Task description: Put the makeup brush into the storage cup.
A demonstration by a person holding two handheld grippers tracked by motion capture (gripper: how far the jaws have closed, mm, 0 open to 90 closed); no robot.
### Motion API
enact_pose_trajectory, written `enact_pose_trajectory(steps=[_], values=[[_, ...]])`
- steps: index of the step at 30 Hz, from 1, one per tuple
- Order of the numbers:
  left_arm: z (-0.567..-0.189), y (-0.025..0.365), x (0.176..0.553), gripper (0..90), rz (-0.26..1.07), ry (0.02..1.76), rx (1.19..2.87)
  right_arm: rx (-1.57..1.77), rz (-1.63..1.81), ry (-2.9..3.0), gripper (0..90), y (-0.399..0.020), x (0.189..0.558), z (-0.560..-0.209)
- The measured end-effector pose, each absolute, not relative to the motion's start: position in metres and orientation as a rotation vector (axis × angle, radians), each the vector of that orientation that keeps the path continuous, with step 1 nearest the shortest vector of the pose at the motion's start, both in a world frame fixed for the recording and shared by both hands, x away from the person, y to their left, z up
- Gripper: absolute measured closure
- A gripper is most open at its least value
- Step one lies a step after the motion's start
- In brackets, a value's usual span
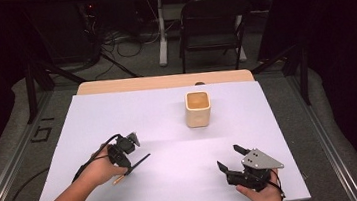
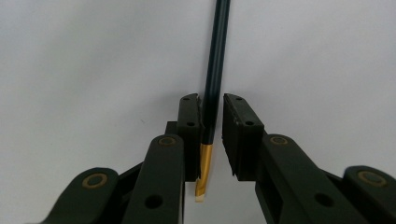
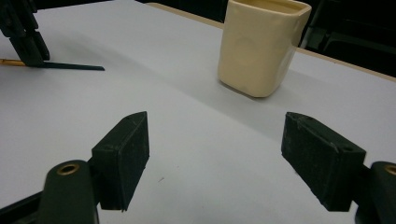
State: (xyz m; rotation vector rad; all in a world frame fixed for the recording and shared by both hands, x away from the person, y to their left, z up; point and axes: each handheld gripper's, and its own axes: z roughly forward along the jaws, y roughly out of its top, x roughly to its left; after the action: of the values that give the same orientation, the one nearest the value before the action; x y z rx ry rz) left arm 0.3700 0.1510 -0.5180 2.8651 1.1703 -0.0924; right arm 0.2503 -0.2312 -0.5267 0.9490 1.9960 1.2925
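From the high view, I have the left tool (image 1: 128,161) down low on the white desk (image 1: 168,116), pinching a dark pencil (image 1: 140,162) that lies flat and points off to the right, its gold end toward my left hand (image 1: 101,170). I judge it lies flat because it is being picked up off the surface, and the cream cup (image 1: 198,108) standing upright farther back, well apart from it, looks like where it belongs. My right tool (image 1: 233,157) rests near the front edge on the right, spread wide and aimed at the cup, holding nothing; the right hand (image 1: 259,195) grips it from behind.

In the left gripper view, the pencil (image 2: 214,84) runs straight up between the pads (image 2: 190,126). The left pad presses against it, the right one sits just beside it, so I call the grip closed on the pencil near its gold ferrule (image 2: 204,170). Gripping that close to the end would let the long part swing.

In the right gripper view, the jaws stand far apart and empty, with the cup (image 3: 261,44) ahead and the pencil (image 3: 70,66) off to the left under the other tool (image 3: 23,35).
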Motion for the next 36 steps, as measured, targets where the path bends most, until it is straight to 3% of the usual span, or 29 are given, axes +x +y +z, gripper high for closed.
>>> enact_pose_trajectory(steps=[36], values=[[-0.5237,0.1519,0.3696,83.3,-0.083,1.163,2.883,0.948,1.290,2.000,23.5,-0.2311,0.2504,-0.5270]])
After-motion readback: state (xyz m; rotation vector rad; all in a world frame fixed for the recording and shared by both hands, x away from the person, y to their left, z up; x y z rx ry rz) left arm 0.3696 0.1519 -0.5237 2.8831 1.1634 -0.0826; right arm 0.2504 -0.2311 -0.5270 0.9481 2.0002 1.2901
